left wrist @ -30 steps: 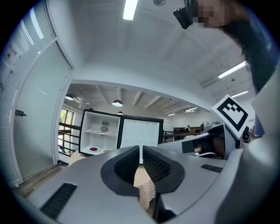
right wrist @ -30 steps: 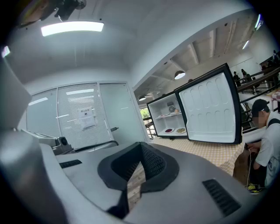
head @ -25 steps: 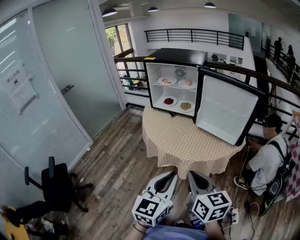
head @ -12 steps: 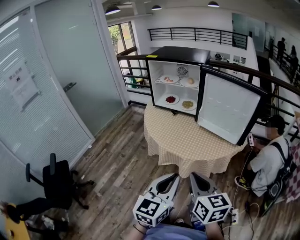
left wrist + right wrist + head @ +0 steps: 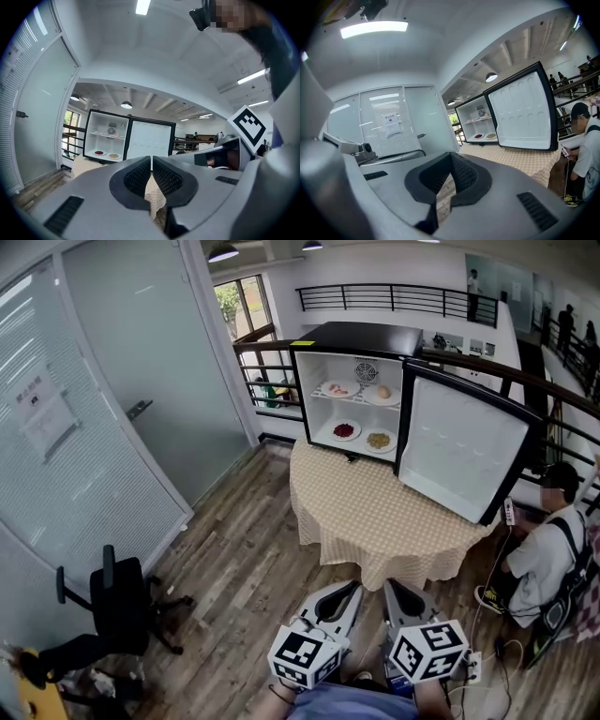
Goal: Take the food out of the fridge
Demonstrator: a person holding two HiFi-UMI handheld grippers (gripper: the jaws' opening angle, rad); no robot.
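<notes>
Wooden floor [image 5: 234,587] lay nearest, underfoot; over it the left gripper [image 5: 349,589] and the right gripper [image 5: 391,587] were held side by side, each with its jaws pressed together on nothing; both were well short of the round table [image 5: 375,521] in its checked cloth. The step in hand looked to be the approach, with no food taken yet; the next move called for nearing the table and spreading a pair of jaws. At the table's far edge stood the fridge [image 5: 356,338], its door [image 5: 459,451] swung wide; its upper shelf [image 5: 359,397] bore two plates of pale food; below sat a plate of red food [image 5: 344,430] beside a plate of yellowish food [image 5: 379,440].
</notes>
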